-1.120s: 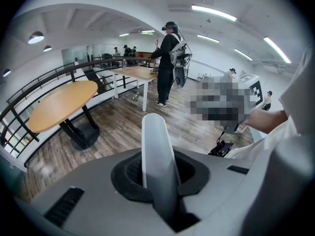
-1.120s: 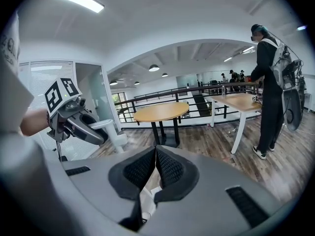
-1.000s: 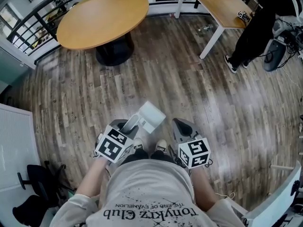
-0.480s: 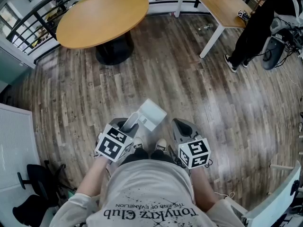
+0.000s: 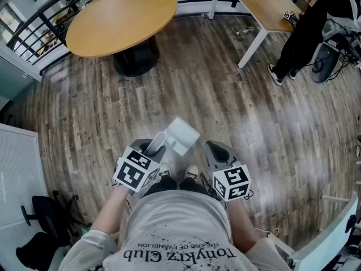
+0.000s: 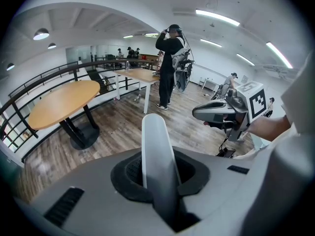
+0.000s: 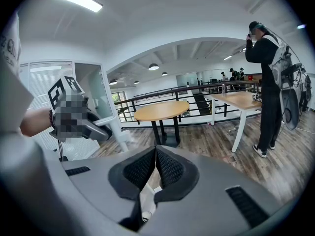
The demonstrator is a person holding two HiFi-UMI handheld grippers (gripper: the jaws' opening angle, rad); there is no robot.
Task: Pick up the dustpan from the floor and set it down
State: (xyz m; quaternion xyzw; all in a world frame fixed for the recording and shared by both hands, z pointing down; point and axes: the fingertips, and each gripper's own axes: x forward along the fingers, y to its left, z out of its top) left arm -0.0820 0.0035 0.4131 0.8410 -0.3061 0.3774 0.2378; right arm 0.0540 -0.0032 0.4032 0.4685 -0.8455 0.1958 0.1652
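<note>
left gripper [image 5: 148, 150]: jaws clamped on dustpan [image 5: 181, 135] handle [image 6: 156, 154], scoop [image 5: 184, 132] at its 1 o'clock, clear of floor [image 5: 237, 100] | right gripper [image 5: 216, 150]: jaws together, empty | handling: light, stiff plastic (likely slick); handle is the hold

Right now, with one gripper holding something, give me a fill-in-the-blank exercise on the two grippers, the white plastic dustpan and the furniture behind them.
1. The left gripper is shut on the ____ of the white plastic dustpan.
2. The right gripper holds nothing, and its jaws are ____.
3. The wooden table on the dark pedestal base has a ____ top.

Missing words: handle; shut; round.
</note>
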